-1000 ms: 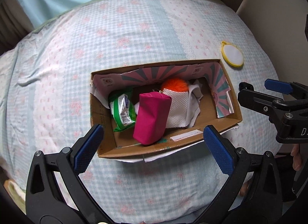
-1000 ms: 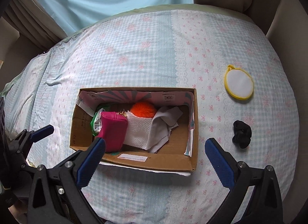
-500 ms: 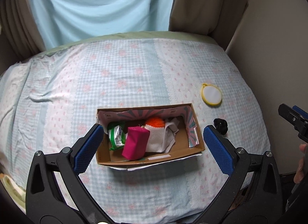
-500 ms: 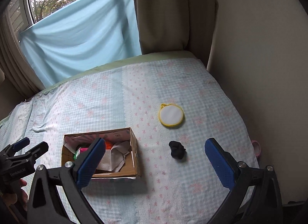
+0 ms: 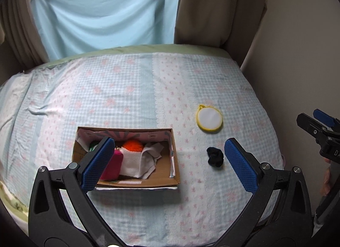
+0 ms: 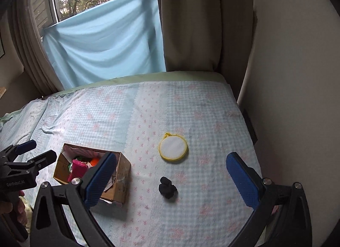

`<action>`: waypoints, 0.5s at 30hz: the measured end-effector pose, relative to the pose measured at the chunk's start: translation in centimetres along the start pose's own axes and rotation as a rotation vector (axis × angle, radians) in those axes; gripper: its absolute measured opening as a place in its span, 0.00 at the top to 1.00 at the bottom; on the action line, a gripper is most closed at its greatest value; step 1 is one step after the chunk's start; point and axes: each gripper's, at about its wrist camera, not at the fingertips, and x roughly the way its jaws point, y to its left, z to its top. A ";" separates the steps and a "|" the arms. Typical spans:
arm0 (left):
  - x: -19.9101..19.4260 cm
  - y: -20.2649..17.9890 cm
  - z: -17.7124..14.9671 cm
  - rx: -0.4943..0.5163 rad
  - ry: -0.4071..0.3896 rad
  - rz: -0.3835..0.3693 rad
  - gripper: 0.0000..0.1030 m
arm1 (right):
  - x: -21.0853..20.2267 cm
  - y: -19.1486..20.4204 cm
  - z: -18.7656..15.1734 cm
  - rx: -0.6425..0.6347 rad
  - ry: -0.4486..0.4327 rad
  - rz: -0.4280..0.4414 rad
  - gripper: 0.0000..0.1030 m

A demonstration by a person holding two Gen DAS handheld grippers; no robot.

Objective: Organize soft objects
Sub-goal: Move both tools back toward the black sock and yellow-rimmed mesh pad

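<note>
Both tongs spread wide, empty. Black scrunchie (image 6: 167, 187) on the bed (image 6: 191, 109), straight ahead between the right tongs (image 6: 170, 181) tips, no clear long axis; off right of the left tongs (image 5: 167, 164), beside the cardboard box (image 5: 175, 170).

Two handheld grippers, each black plastic with curved, triangular-cutout arms. Left gripper (image 5: 167, 162) and right gripper (image 6: 170, 180) alike: two fingers (image 5: 96, 163) faced with blue, finely textured pads, silver round screws (image 5: 72, 164) at the joints. White lettering (image 6: 14, 184) printed on the left gripper's black body, seen from the right camera.
</note>
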 end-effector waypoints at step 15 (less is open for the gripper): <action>12.2 -9.3 -4.2 -0.092 0.076 0.005 0.00 | 17.2 -4.6 2.1 -0.339 0.106 0.231 0.00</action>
